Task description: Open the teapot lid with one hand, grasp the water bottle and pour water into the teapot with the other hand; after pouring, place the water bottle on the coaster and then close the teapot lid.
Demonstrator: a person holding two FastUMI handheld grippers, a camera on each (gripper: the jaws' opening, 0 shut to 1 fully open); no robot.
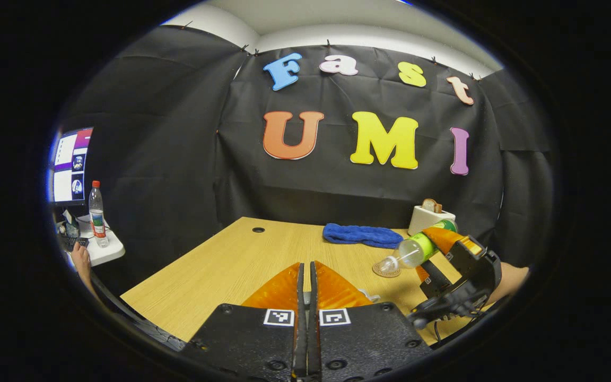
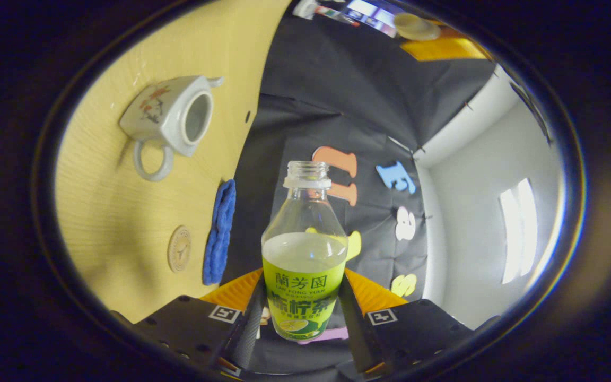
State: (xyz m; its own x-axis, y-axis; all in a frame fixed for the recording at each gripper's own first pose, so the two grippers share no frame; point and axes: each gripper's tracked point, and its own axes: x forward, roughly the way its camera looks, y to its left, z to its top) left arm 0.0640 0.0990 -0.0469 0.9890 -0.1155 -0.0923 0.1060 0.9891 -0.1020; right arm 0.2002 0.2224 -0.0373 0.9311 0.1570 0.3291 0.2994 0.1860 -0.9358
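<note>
My right gripper is shut on a clear water bottle with a green label, uncapped and partly full. In the left gripper view the same right gripper holds the bottle almost on its side, mouth toward the left and slightly down, above the round coaster. The white teapot stands open on the wooden table, apart from the bottle's mouth. My left gripper has its fingers pressed together. The teapot lid shows at its fingers in the right gripper view.
A blue cloth lies at the back of the table, a white toaster behind it. The coaster sits beside the cloth. At the left are a monitor, a side shelf with another bottle and a person's hand.
</note>
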